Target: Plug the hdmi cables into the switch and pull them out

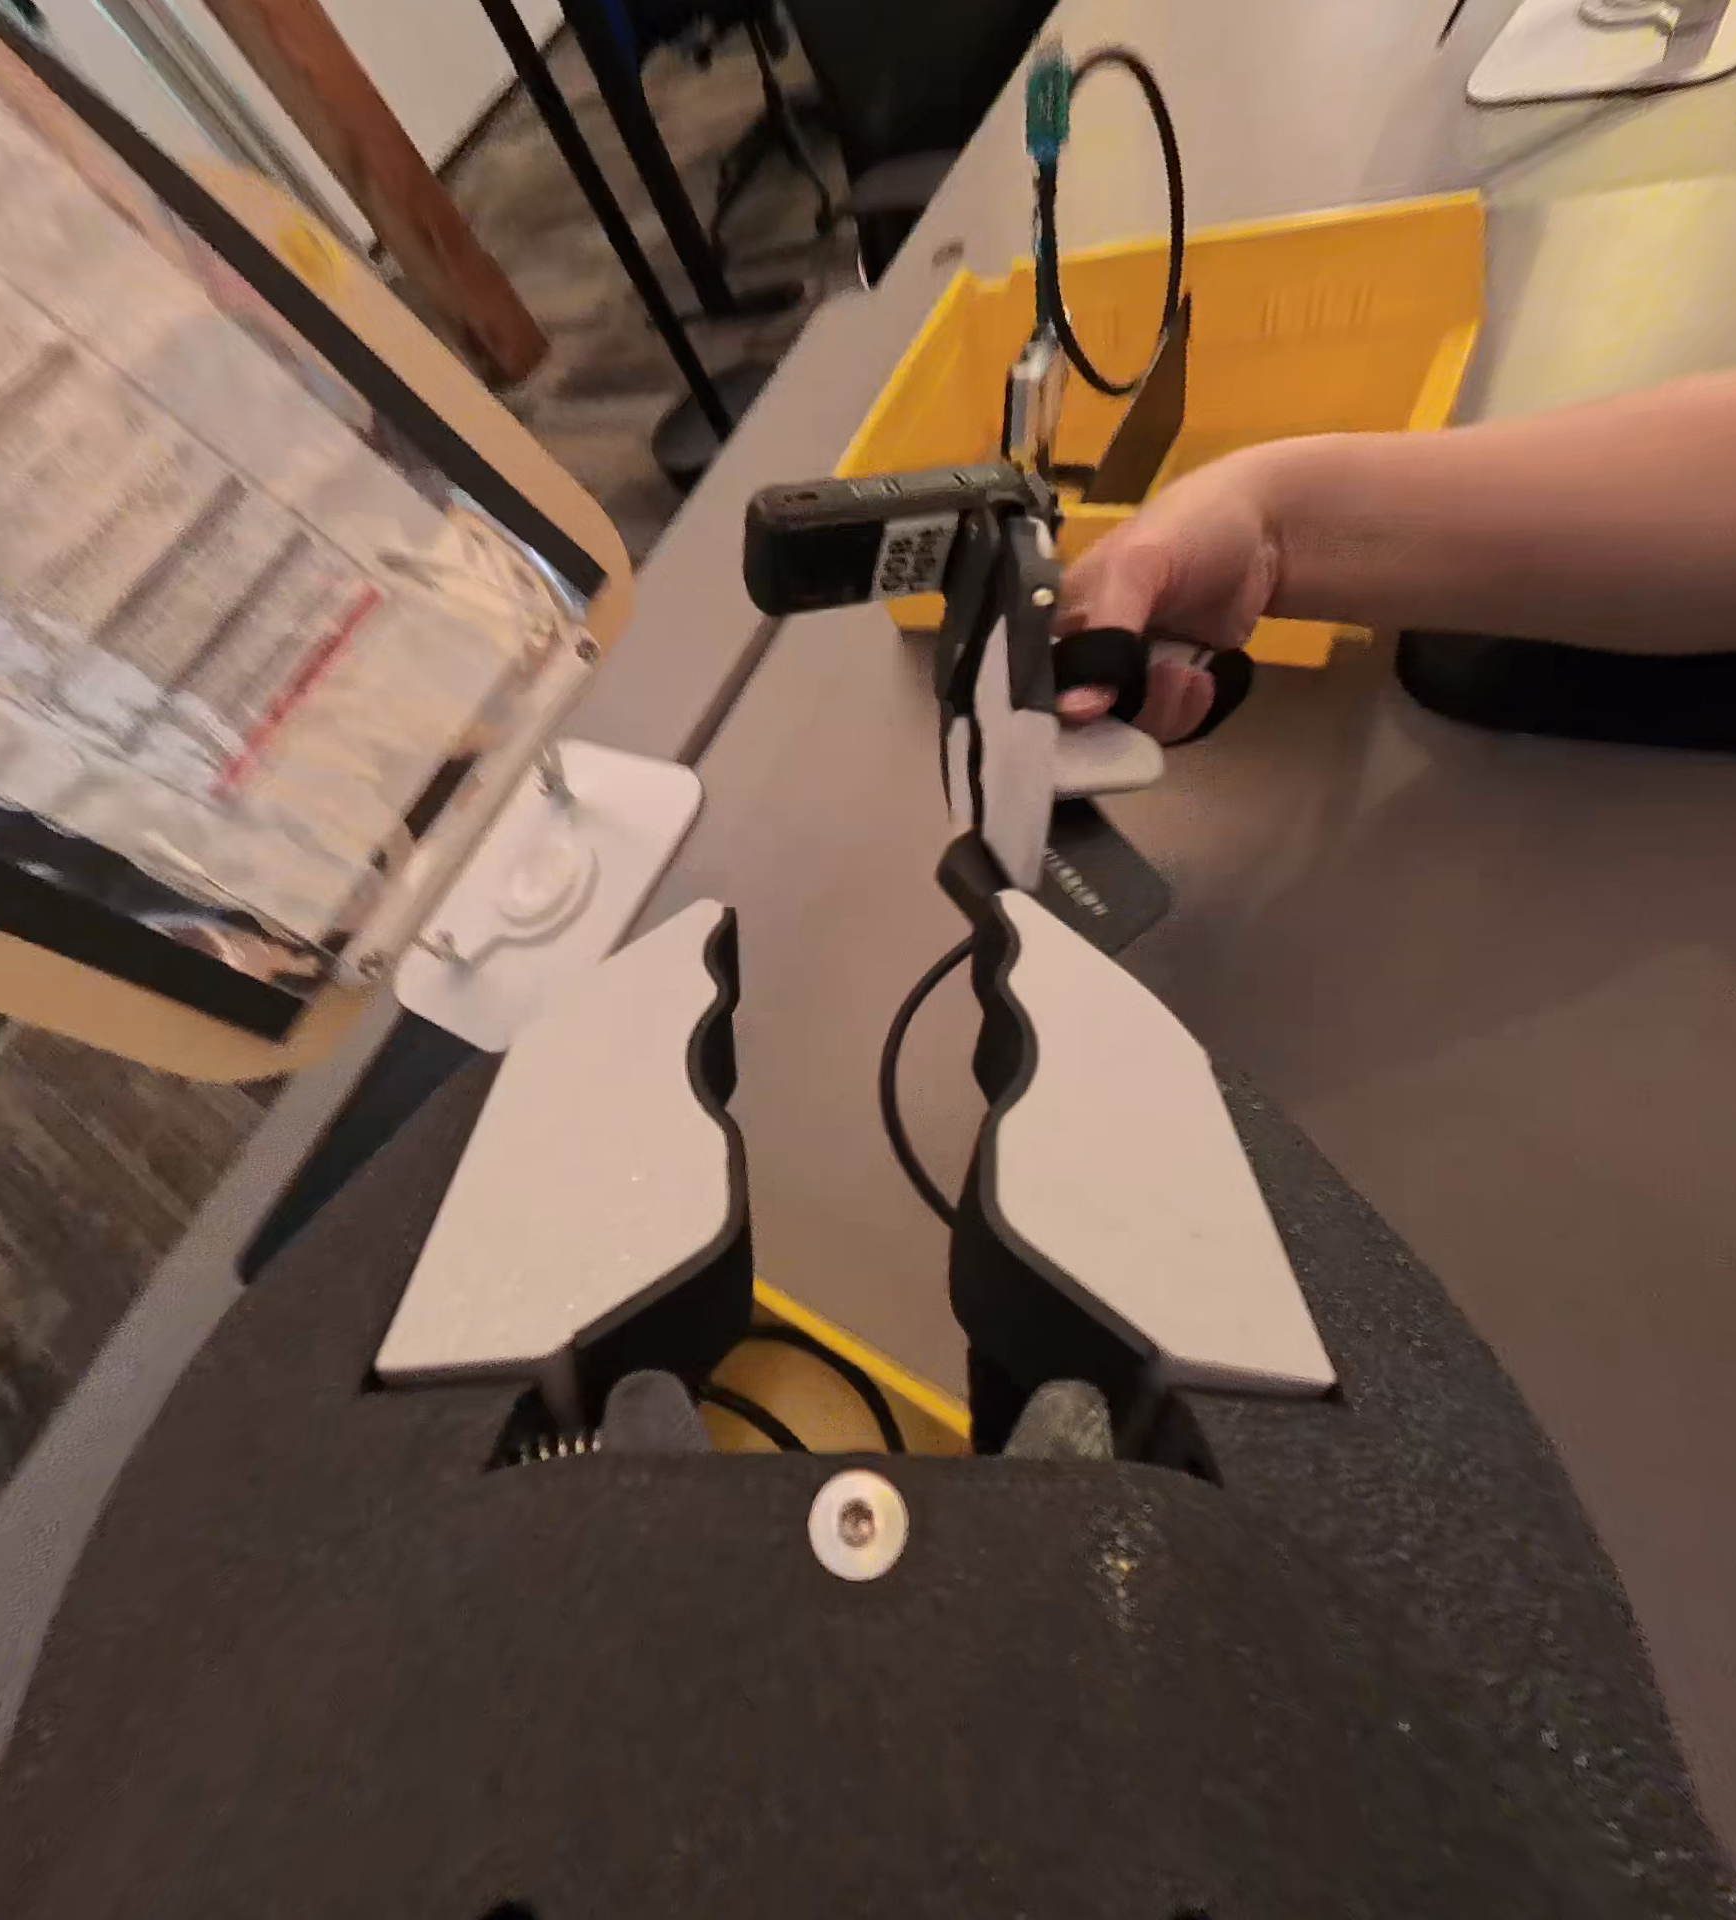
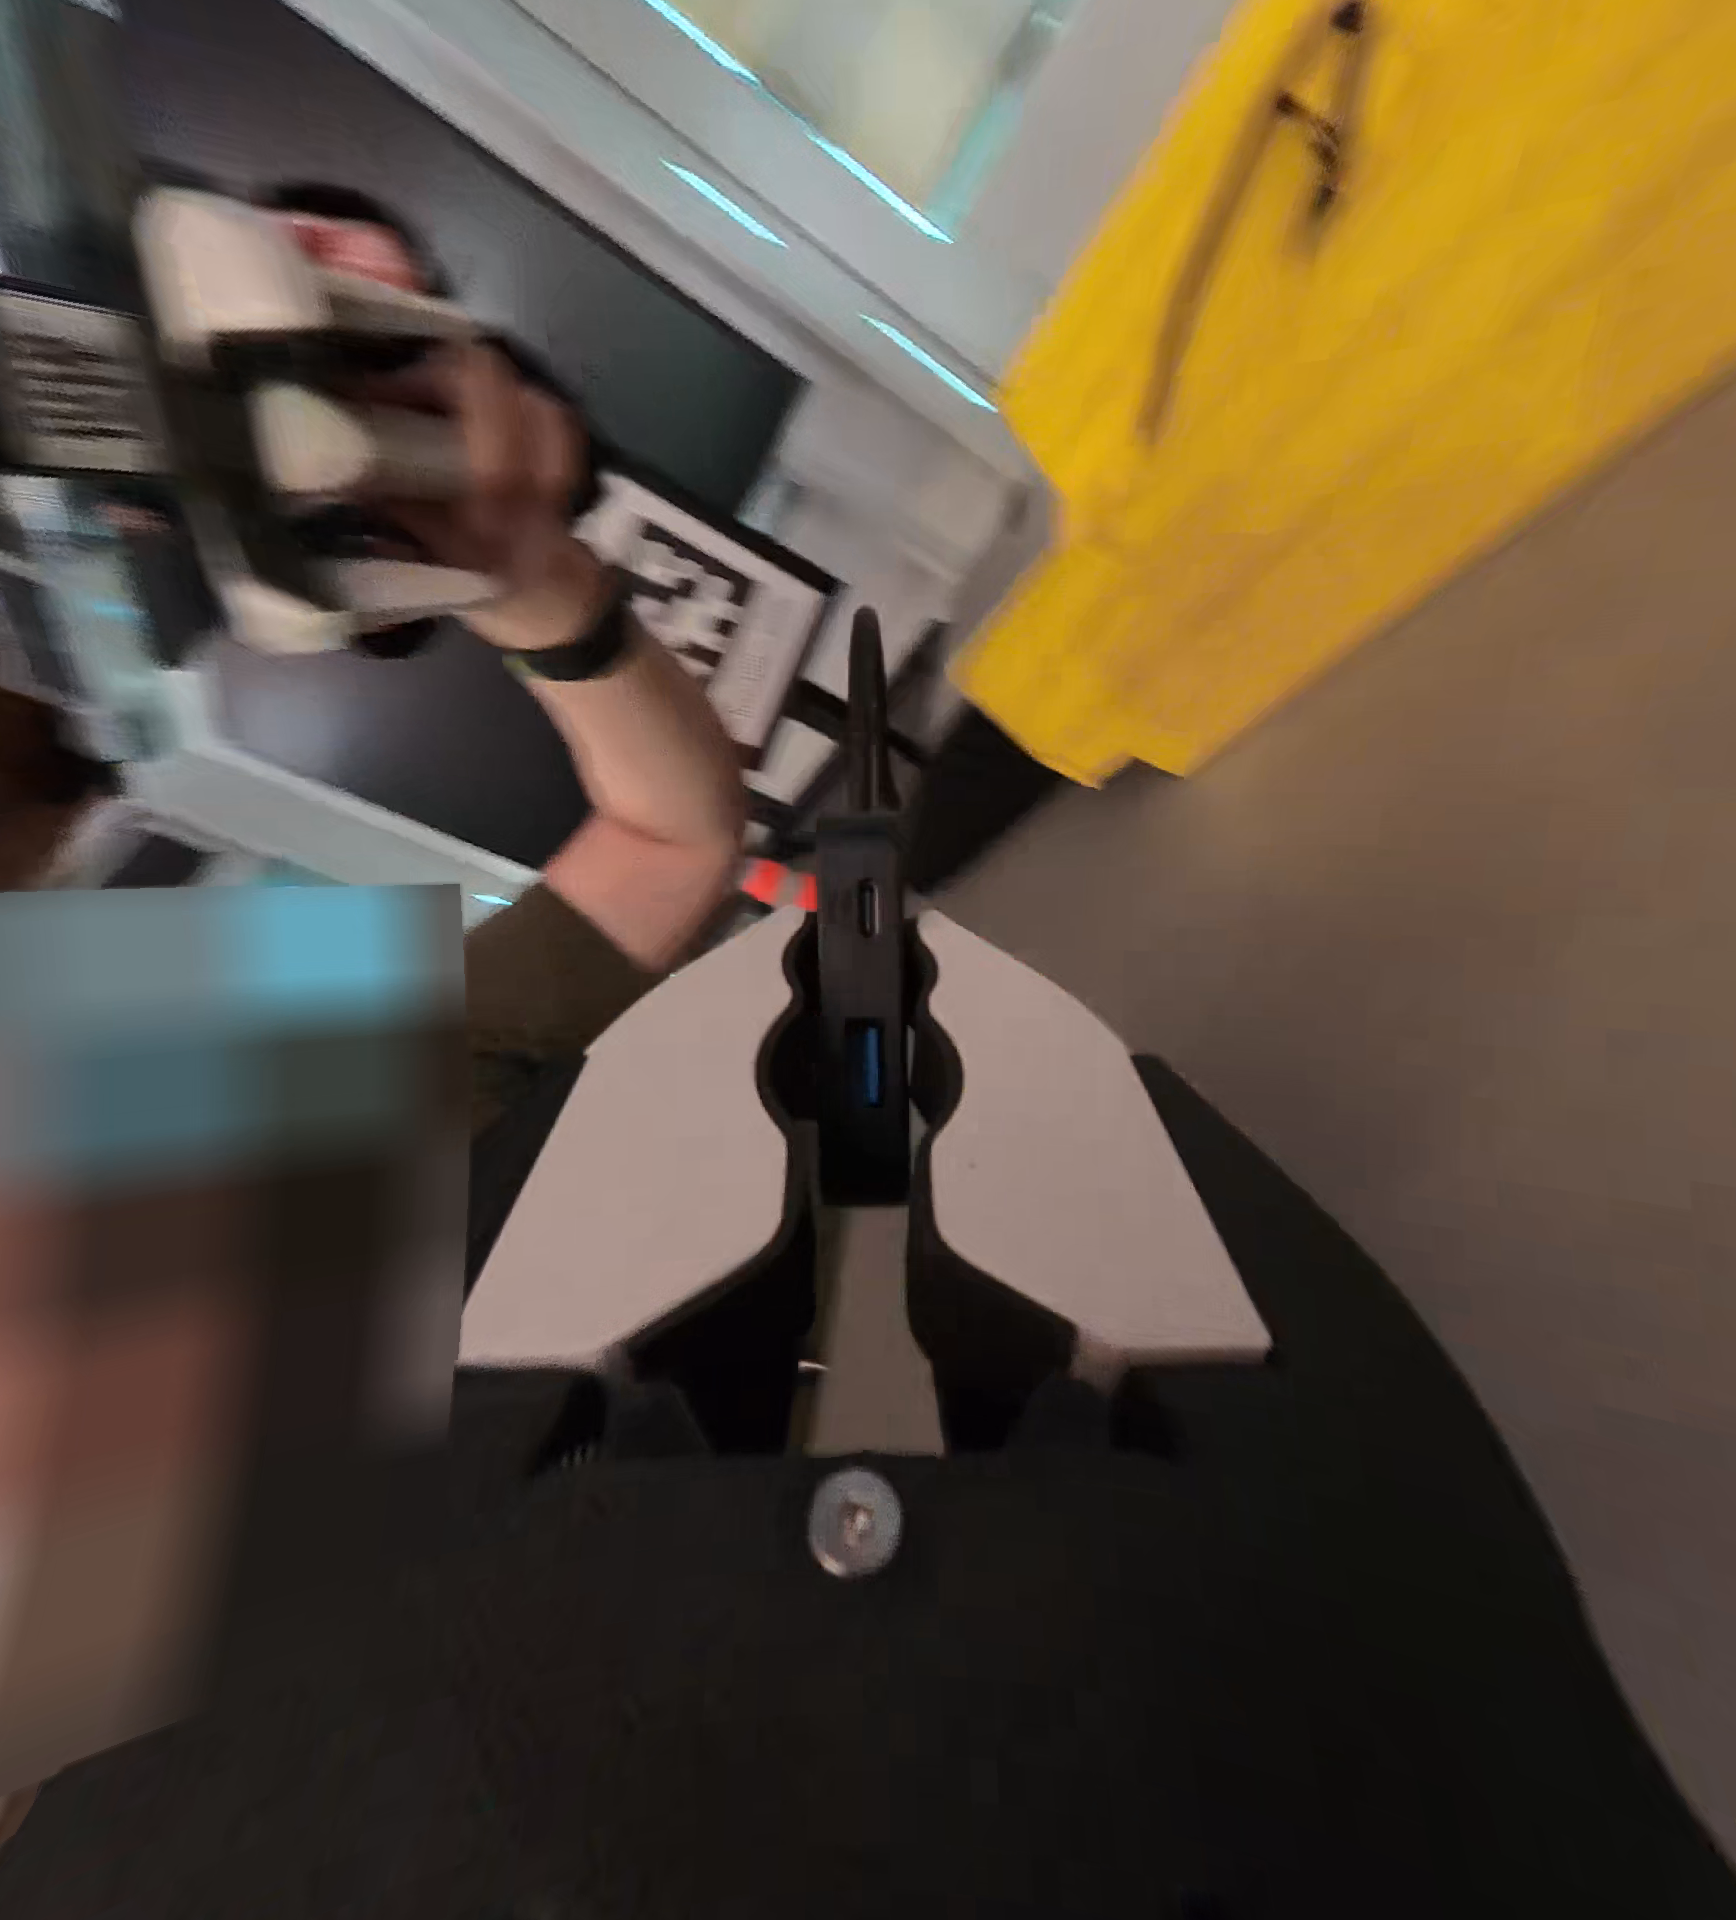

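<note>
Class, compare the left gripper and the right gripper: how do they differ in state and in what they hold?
The left gripper is open, with a clear gap between its fingers; the right gripper is shut on the black switch. The left gripper holds nothing, though a black cable runs by its right finger; the right gripper clamps the switch on edge, ports facing the camera. Both have pale, wavy-edged fingers above a grey table.

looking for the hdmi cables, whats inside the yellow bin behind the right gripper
Inside the yellow bin a looped black cable sticks up above the rim. The right gripper and the near wall cover the floor, so other contents can't be seen.
</note>
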{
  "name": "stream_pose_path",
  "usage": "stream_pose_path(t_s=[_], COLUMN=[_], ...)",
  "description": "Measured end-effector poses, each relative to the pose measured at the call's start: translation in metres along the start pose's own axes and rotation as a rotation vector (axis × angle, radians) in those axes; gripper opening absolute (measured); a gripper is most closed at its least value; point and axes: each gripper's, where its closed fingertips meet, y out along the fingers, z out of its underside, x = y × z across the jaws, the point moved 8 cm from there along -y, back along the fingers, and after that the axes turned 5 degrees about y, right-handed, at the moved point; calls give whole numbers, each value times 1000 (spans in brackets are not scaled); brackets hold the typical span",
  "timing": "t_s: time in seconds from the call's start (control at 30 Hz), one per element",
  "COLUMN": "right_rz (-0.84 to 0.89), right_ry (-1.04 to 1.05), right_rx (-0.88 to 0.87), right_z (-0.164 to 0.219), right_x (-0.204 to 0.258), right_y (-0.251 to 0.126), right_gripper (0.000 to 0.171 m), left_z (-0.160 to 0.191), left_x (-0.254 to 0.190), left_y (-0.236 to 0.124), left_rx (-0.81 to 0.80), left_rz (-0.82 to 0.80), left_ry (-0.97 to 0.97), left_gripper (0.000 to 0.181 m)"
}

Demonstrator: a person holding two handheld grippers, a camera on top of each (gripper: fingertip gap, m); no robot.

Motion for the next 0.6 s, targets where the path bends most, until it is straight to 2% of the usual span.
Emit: stream_pose_path(t_s=[0.1,0.23,0.3,0.4,0.5,0.6], right_rz=[131,333,427,457,533,698], right_ry=[80,97,80,57,-59,-303], right_rx=[61,32,6,-23,-71,-182], right_z=[7,10,10,5,-3,-17], right_x=[-37,-75,-89,-95,-94,-76], right_y=[12,5,2,0,-6,-15], right_gripper=[14,14,15,22,31,45], left_z=[19,39,51,75,111,151], left_x=[-18,-32,-30,-13,10,24], left_y=[-5,-19,-29,-45,-53,-47], left_rx=[38,65,77,131,228,329], left_rz=[21,-27,-60,-122,-166,-189], left_ry=[-25,-18,-38,-115,-239,-321], left_gripper=[38,37,37,36,36,40])
